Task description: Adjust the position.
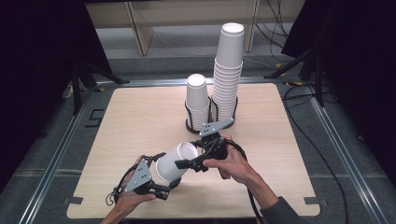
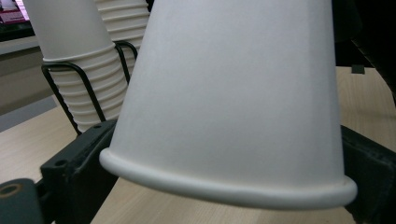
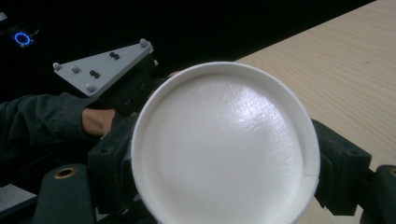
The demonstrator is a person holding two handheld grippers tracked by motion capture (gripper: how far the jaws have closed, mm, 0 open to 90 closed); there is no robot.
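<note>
High view: we hold one white paper cup (image 1: 173,161) on its side above the near part of the tabletop (image 1: 140,112), between our two hands. Its long axis runs from our left hand-held gripper (image 1: 156,172) at the lower left up toward our right hand-held gripper (image 1: 198,158), with the flat base facing the right one's camera. Both grip it: the left gripper's jaws are closed partway on the wall near the rolled rim, the right's closed on the base end. Two cup stacks (image 1: 219,88) in a black wire holder (image 1: 205,122) stand just beyond, nearer our right hand.
</note>
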